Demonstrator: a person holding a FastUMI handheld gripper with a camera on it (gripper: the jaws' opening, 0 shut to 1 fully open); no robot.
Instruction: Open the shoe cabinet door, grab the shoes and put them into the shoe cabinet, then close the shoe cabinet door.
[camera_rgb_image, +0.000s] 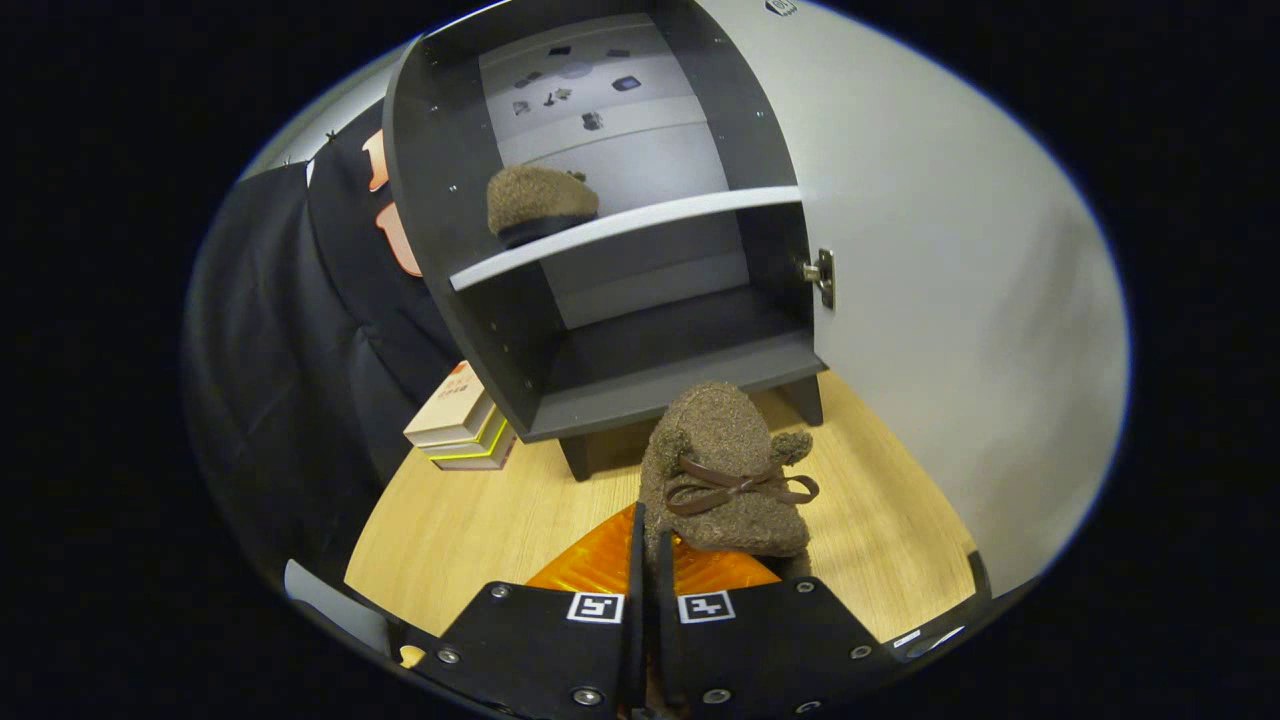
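Pinching the fuzzy brown shoe (728, 470), the gripper (650, 530) is nearly closed, before the open shoe cabinet (640, 385).

Gripper (648, 520): its fingers are standing nearly together, the gap between them too narrow to tell whether anything is being pinched; the near shoe (728, 470) is hiding the right fingertip.
Near shoe: its heel is sitting behind the fingers, contact unclear.
Shoe on the shelf (540, 203): the shelf board (640, 235) is covering its sole.
Shoe cabinet (600, 250): small dark marks on the back panel are too small to identify.
Books (462, 425): partly tucked behind the cabinet's side wall.
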